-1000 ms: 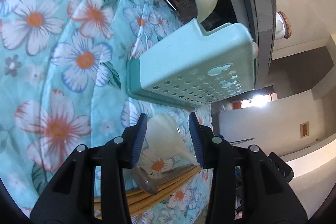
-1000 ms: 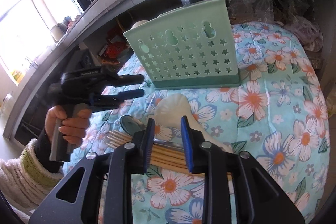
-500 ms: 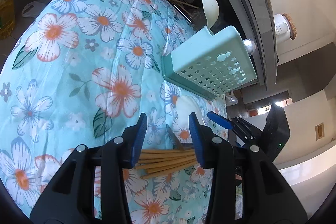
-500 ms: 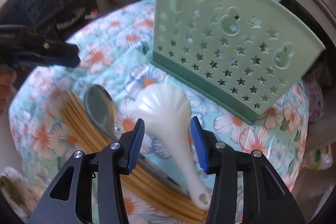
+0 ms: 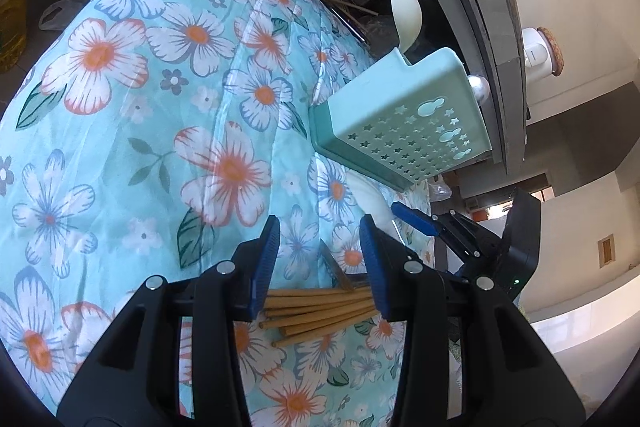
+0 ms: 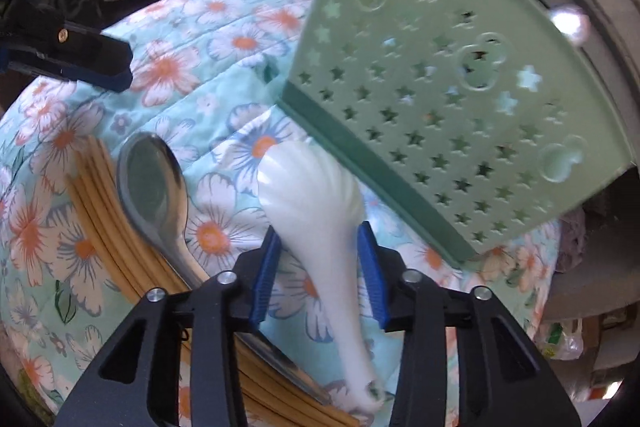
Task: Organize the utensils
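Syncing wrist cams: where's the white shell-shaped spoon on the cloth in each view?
Left wrist: white spoon right of centre, mostly hidden below the green holder, beside the right gripper.
Right wrist: lower centre, lying between the open fingers of the right gripper.
Shared landmark: the star-punched holder.

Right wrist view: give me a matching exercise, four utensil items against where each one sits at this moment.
Things:
1. white rice paddle
2. metal spoon
3. bamboo chopsticks
4. green utensil holder

Places:
A. bundled flat on the floral cloth, partly under the spoon
B. standing on the cloth, star holes in its wall
C. between the fingers of the open right claw
D. bowl up, lying across the bundle, left of the paddle

Pairs: 1-C, 2-D, 3-A, 4-B
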`<control>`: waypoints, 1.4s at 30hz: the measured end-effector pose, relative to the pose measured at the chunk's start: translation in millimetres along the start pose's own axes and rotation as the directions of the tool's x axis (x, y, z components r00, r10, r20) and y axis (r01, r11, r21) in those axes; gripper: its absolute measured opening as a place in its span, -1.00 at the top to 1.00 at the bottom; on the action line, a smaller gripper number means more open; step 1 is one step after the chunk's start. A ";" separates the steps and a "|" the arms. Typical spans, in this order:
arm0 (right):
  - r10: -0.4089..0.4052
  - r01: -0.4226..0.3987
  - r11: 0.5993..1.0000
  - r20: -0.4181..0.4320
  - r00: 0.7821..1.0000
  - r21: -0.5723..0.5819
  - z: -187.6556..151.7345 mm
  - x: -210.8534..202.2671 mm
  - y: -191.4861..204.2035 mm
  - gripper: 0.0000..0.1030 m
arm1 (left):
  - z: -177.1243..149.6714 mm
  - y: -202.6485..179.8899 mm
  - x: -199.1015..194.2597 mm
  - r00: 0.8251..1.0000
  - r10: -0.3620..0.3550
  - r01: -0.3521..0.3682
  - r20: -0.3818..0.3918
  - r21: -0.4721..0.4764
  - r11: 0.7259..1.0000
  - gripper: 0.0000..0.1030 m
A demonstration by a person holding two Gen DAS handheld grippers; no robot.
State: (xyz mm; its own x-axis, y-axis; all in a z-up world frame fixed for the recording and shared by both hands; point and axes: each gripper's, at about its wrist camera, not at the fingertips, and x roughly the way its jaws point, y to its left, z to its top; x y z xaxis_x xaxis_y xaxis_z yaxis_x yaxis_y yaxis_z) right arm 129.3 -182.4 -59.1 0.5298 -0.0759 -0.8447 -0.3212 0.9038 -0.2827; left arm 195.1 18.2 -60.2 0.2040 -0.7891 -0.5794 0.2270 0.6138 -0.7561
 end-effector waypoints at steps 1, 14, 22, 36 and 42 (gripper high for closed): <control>-0.018 0.018 1.000 0.016 1.000 0.018 -2.0 -4.4 -2.1 0.34 | -0.4 -0.3 0.1 1.000 0.000 0.000 -0.001 0.001 1.000 0.26; -0.116 0.106 0.989 0.095 0.989 0.103 9.2 -3.2 -12.8 0.85 | -8.6 -13.7 22.7 0.997 0.000 0.001 -0.072 0.017 1.000 0.27; -0.235 0.210 0.969 0.227 0.945 0.127 -5.2 -37.2 -12.6 0.95 | -12.3 -22.8 36.9 0.991 0.088 -0.083 -0.098 0.055 0.995 0.31; -0.344 0.130 0.865 0.386 0.856 0.484 -60.2 -124.8 -50.1 0.95 | -27.6 -67.9 30.6 0.961 0.267 -0.277 0.074 0.262 0.924 0.98; -0.376 0.090 0.811 0.397 0.837 0.577 -83.5 -142.5 -70.7 0.95 | -28.4 -128.0 -25.5 0.901 0.264 -0.393 0.345 0.390 0.833 1.00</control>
State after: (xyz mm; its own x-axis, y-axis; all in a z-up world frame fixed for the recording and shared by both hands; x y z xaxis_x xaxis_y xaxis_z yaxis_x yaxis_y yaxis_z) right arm 11.1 -270.7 43.3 0.8763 -0.2361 -0.4200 0.2404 0.9697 -0.0435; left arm 133.8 -40.9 42.7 0.5720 -0.5411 -0.6164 0.4801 0.8302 -0.2833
